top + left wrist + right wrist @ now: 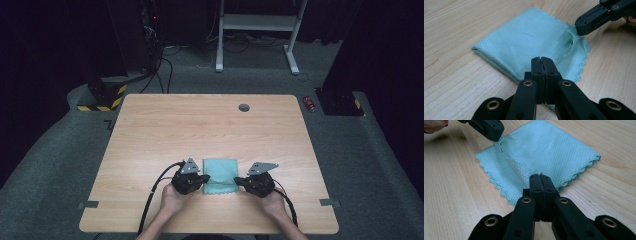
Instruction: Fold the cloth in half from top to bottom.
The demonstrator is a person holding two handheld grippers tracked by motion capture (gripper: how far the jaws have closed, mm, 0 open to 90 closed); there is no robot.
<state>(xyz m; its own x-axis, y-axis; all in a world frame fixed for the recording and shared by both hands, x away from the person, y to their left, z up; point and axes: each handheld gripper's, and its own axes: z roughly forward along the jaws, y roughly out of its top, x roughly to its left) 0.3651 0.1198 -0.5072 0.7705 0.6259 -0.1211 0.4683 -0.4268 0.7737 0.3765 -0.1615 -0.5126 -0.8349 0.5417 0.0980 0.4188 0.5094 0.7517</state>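
Wooden table (150,130) | folded teal cloth (220,175) | both grippers' fingers clenched on cloth corners, pinch points hidden

A pale teal cloth (220,175) lies folded into a near-square at the six o'clock side of the table, flat on the wood. Its weave is a fine diamond pattern and its edges are scalloped. The near corners are pinched up slightly.

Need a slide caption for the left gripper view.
Left tongs shut on the near edge of a folded teal cloth; right tongs pinch its far corner.
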